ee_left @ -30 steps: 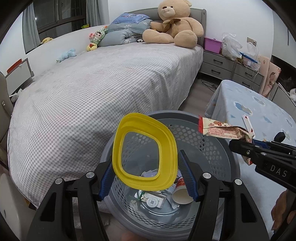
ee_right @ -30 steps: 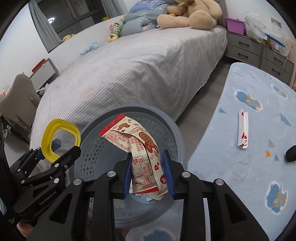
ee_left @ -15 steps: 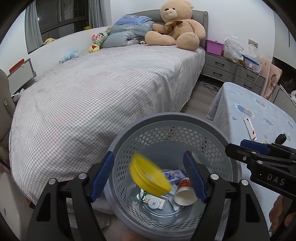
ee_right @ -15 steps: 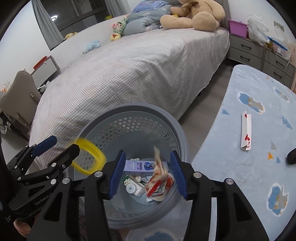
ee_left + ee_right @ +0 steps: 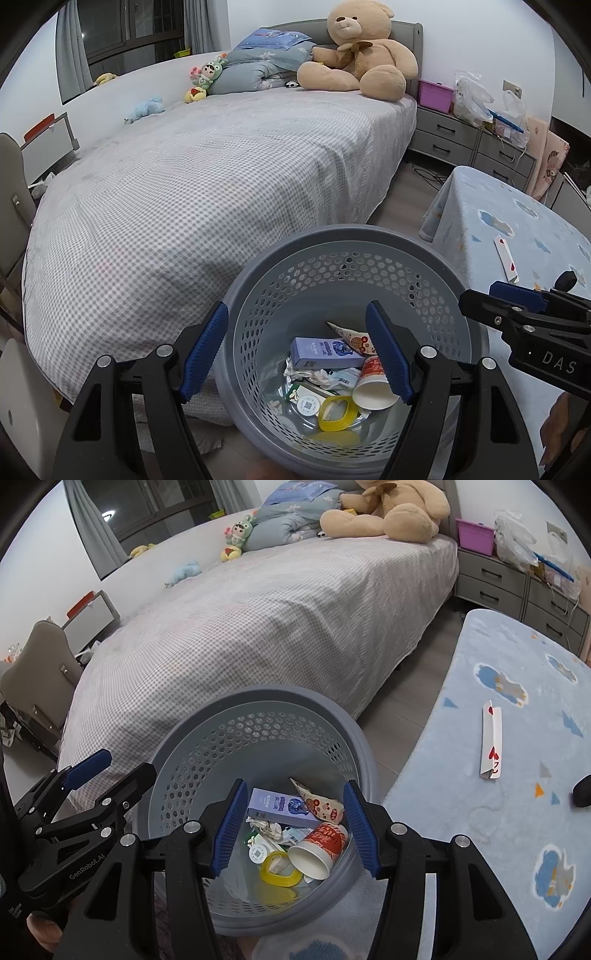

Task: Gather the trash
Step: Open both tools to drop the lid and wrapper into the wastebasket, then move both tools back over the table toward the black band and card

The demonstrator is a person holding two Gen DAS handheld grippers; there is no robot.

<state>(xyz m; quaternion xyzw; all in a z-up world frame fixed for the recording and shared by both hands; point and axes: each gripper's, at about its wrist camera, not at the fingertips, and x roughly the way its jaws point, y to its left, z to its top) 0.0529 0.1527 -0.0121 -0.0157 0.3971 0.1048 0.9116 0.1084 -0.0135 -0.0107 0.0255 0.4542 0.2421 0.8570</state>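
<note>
I am holding the left hand-held gripper [image 5: 295, 354] wide over the bin [image 5: 343, 243], with nothing between its blue pads [image 5: 203, 347]. The right hand-held gripper [image 5: 291, 830] is hanging over the same bin at a middling gap; its jaws are opening, and nothing is sitting between them either. In the left view the right one is showing at 3 o'clock, and in the right view the left one is showing at 9 o'clock, so the two are hovering side by side above the rim. Down in the bin I am seeing the trash lying on the bottom: the yellow ring [image 5: 279, 869] is resting flat at 6 o'clock of the pile, a paper cup [image 5: 317, 849] is lying on its side just beside it at 3 o'clock, a lilac box [image 5: 277, 805] is sitting at 12 o'clock, and the snack wrapper [image 5: 317, 803] is lying against the box's right end. Crumpled white scraps [image 5: 267, 829] are filling the middle. On the tabletop [image 5: 498, 812], at 3 o'clock from the bin, a folded card [image 5: 491, 738] is lying apart from everything. The bed [image 5: 184, 177] is stretching away at 12 o'clock, with a teddy bear [image 5: 358, 51] sitting at its far end.
</note>
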